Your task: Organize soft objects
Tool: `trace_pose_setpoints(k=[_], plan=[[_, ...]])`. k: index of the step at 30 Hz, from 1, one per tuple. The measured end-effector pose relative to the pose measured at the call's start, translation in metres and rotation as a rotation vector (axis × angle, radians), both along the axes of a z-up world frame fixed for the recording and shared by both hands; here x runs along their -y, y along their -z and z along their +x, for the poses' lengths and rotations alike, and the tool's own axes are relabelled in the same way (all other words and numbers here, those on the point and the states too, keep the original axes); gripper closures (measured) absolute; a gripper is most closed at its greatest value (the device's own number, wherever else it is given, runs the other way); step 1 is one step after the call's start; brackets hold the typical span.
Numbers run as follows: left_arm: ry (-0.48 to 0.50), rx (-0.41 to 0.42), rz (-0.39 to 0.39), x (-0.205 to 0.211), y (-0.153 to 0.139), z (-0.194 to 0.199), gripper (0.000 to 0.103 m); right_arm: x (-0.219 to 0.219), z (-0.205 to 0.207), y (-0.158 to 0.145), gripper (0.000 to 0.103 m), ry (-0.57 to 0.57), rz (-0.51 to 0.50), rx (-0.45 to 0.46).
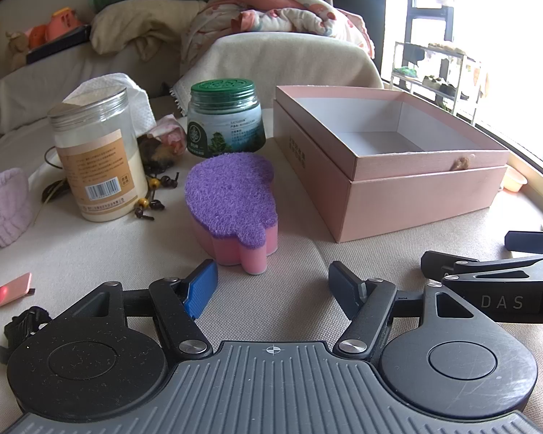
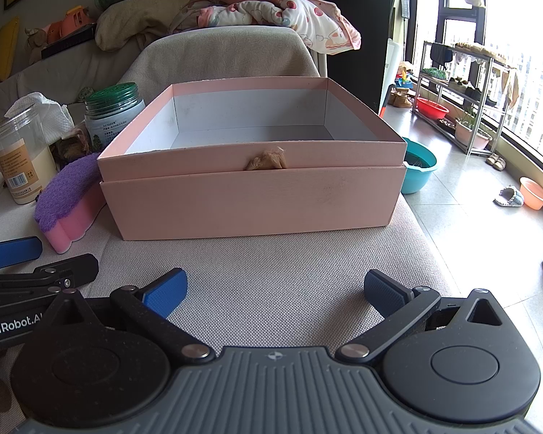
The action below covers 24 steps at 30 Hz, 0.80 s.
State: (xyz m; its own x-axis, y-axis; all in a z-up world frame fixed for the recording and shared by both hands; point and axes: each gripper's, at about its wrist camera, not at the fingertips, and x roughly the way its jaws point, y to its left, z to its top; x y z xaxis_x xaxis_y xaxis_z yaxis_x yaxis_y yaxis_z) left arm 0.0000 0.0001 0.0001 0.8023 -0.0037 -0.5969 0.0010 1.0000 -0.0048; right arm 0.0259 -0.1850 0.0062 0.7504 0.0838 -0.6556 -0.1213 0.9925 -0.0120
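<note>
A purple-topped pink sponge lies on the beige cloth surface, just ahead of my left gripper, which is open and empty. It also shows at the left of the right wrist view. An open pink box stands to the sponge's right; its white inside looks empty. In the right wrist view the box is straight ahead of my right gripper, which is open and empty. A lilac fluffy cloth lies at the far left.
A clear plastic jar and a green-lidded jar stand behind the sponge, with beads and tissue beside them. A small pink object lies at front left. Sofa with bedding behind. The surface ends at right above the floor.
</note>
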Motion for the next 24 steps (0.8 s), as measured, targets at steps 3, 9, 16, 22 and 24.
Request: trace_pose_setpoints(k=[3,9,16,22,24], plan=[[0.000,0.000,0.000,0.0000,0.0000,0.0000,0.030,0.0000,0.0000,0.0000,0.000,0.000,0.000,0.000],[0.000,0.000,0.000,0.0000,0.0000,0.0000,0.030,0.0000,0.0001,0.0000,0.000,0.000,0.000,0.000],[0.000,0.000,0.001,0.0000,0.0000,0.0000,0.030,-0.0002,0.0001,0.0000,0.000,0.000,0.000,0.000],[0.000,0.000,0.002,0.0001,0.0000,0.0000,0.030,-0.0013,0.0006,-0.0002,0.000,0.008,0.001,0.000],[0.000,0.000,0.002,0.0000,0.0000,0.0000,0.030,-0.0016,0.0009,-0.0002,0.000,0.010,0.000,0.000]])
